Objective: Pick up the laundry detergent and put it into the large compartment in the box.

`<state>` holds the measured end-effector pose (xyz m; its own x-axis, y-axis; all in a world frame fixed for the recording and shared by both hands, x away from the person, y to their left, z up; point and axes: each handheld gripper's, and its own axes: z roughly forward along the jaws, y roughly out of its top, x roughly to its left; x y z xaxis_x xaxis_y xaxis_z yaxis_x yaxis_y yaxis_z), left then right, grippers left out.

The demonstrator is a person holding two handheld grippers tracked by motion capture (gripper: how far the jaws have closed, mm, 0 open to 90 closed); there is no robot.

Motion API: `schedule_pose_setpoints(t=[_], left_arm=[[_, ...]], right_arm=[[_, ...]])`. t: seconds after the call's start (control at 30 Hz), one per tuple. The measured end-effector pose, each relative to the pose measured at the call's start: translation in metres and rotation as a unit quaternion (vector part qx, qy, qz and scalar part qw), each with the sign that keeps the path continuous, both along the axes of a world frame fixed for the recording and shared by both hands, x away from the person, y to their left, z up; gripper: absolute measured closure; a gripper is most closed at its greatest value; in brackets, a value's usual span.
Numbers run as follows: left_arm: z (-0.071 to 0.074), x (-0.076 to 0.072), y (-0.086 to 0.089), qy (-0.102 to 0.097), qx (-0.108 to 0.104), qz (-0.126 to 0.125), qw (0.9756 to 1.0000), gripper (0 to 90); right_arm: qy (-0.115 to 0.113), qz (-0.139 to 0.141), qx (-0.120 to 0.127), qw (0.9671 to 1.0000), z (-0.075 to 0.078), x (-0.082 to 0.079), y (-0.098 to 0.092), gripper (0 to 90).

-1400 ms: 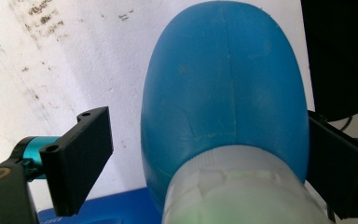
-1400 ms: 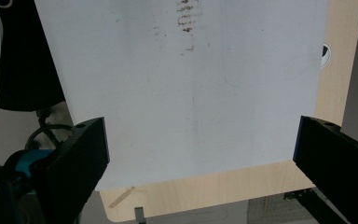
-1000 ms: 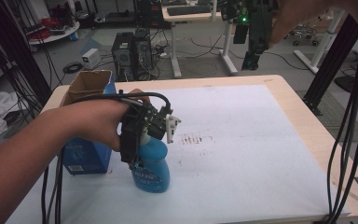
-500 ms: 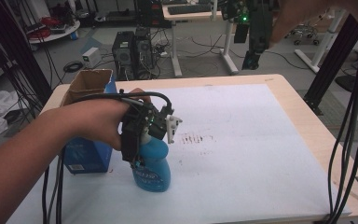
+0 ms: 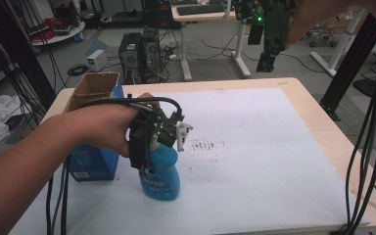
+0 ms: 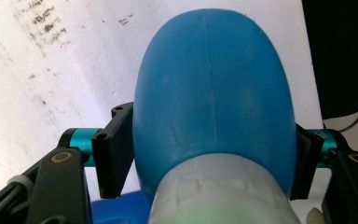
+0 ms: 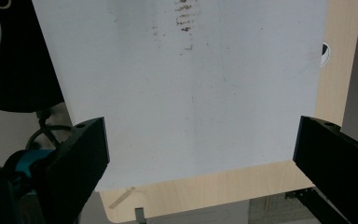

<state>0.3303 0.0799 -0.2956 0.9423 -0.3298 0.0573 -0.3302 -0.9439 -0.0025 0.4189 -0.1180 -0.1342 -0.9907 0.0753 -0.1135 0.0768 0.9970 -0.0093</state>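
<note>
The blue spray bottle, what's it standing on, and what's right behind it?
The blue spray bottle stands on the white mat. A blue carton stands beside it; the hand and left gripper cover what's right behind.

In the high view, the person's left hand (image 5: 105, 128) and the black left gripper (image 5: 149, 142) covered the neck and head of the blue plastic spray bottle (image 5: 160, 172); its label print was too small to read. The left gripper view cut that bottle off at the bottom edge. The open brown cardboard box (image 5: 94, 87) stood partly behind the forearm. The right gripper (image 5: 269, 36), raised beyond the table, was dark and partly cropped by the top edge.
</note>
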Motion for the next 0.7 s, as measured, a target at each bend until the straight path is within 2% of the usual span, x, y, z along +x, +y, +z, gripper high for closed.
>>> schedule_pose_setpoints(t=[0.27, 0.33, 0.7], left_arm=[[-0.0007, -0.0009, -0.0006, 0.003, 0.002, 0.005, 1.0, 33.2], [-0.0008, -0.0015, -0.0012, 0.005, 0.003, 0.001, 1.0, 37.0], [0.0003, -0.0034, 0.0001, 0.002, 0.001, 0.008, 1.0, 37.7]], right_arm=[[0.0, -0.005, 0.001, 1.0, 0.0003, -0.001, -0.0008, 2.4], [0.0, -0.006, 0.001, 1.0, 0.0004, -0.001, -0.0011, 2.4], [0.003, -0.009, 0.0, 1.0, -0.0034, 0.0004, -0.0024, 2.5]])
